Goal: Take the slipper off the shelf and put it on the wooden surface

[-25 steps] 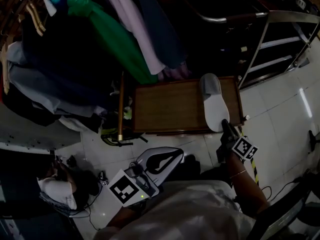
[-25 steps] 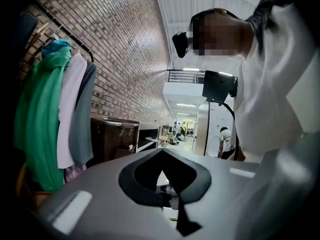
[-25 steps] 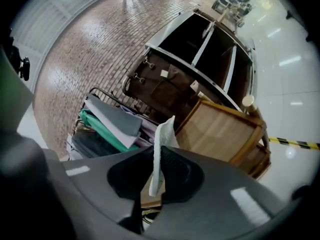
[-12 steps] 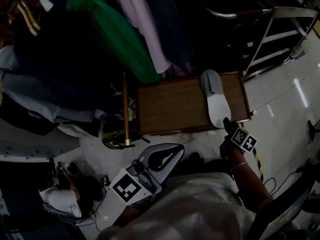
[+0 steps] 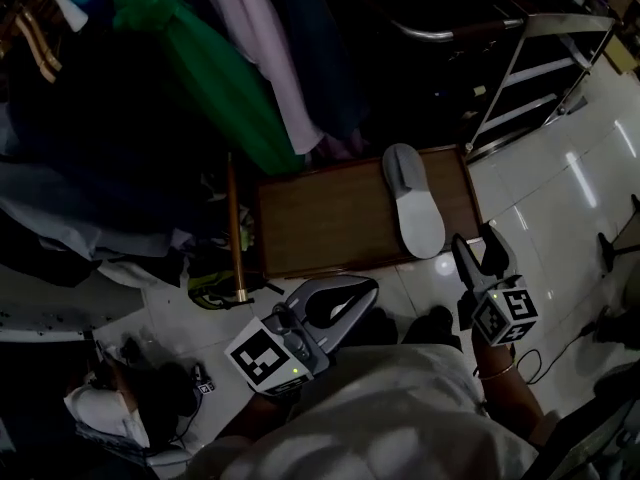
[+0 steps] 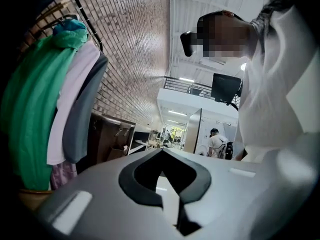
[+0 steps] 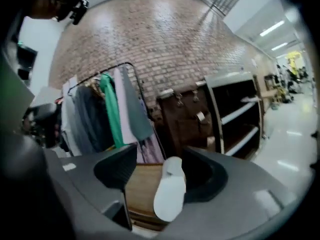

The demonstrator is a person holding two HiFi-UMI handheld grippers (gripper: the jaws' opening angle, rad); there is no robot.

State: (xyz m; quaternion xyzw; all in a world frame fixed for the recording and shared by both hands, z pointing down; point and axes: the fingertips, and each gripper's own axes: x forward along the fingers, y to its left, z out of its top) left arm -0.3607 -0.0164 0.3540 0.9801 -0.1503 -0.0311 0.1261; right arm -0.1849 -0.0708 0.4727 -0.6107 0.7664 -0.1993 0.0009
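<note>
A pale grey slipper (image 5: 410, 203) lies sole up along the right end of the wooden surface (image 5: 330, 218), toe toward the clothes. My right gripper (image 5: 478, 256) hangs just off the slipper's heel, over the white floor. Its jaws have just been opening and now stand open, apart from the slipper. In the right gripper view the slipper (image 7: 170, 194) shows between the jaws of the right gripper (image 7: 159, 156) but farther off, resting on the wood (image 7: 140, 189). My left gripper (image 5: 340, 301) stays near my body, level, tips together with nothing in it; in its own view the left gripper (image 6: 162, 151) faces the room.
Hanging clothes (image 5: 200, 68), among them a green garment, overhang the wood's far and left sides. A black shelf unit with a metal frame (image 5: 530, 78) stands at the back right. A wooden pole (image 5: 233, 223) lies left of the wood. White tiled floor (image 5: 560, 198) lies to the right.
My right gripper has let go of the slipper's heel, spread its jaws and drawn back to the right. The slipper stays on the wood. The left gripper shifted slightly.
</note>
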